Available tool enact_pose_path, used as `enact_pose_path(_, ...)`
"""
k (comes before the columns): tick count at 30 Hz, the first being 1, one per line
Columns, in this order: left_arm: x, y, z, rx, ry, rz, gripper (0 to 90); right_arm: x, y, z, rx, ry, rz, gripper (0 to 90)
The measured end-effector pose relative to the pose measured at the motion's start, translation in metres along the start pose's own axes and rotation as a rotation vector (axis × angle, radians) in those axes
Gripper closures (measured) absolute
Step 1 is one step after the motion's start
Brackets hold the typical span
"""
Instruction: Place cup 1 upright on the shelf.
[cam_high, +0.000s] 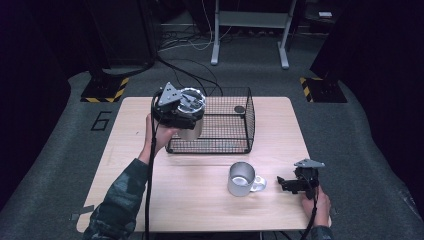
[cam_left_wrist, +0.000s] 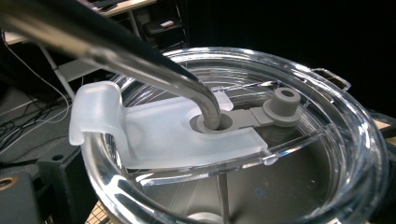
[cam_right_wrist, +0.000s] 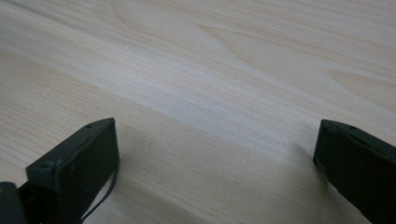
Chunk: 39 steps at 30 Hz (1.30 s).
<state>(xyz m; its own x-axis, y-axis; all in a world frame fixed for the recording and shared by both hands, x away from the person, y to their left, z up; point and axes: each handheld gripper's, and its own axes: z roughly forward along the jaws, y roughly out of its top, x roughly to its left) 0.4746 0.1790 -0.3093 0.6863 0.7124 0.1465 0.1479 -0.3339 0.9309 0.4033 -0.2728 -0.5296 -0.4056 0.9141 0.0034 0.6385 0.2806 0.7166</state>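
Clear round lid (cam_left_wrist: 243, 140), bent metal straw (cam_left_wrist: 140, 60) through it.

Black wire basket (cam_high: 227, 125), silver mug (cam_high: 241, 179) (pale woodgrain table (cam_high: 200, 200)).

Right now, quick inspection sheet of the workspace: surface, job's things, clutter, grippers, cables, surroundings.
Surface: wooden table, bare around the mug.
Job's things: wire basket at the far middle; steel mug upright in front of it, open top; lidded tumbler held above the basket's left end, clear lid with a metal straw through it.
Clutter: nothing seen.
Grippers: left hand-held gripper at the tumbler, jaws hidden; right hand-held gripper open, low over the table beside the mug.
Cables: one trails from each gripper; more on the floor beyond the table.
Surroundings: dark carpet, hazard-taped bases, grey stand legs.
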Motion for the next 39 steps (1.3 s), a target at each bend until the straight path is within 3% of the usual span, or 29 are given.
enact_pose_path(12, 0.015, -0.007, 0.017, 0.022, 0.022, -0.01, 3.8, 0.0, 0.0, 0.0, 0.0, 0.0, 0.001, 0.0)
enact_pose_path(29, 0.034, -0.014, 0.043, 0.03, 0.045, -0.085, 3.7, 0.0, 0.0, 0.0, 0.001, 0.001, 0.0, 0.0)
enact_pose_path(39, 0.038, -0.023, 0.064, 0.077, 0.042, -0.103, 3.7, 0.0, 0.0, 0.0, 0.0, 0.001, 0.0, 0.0)
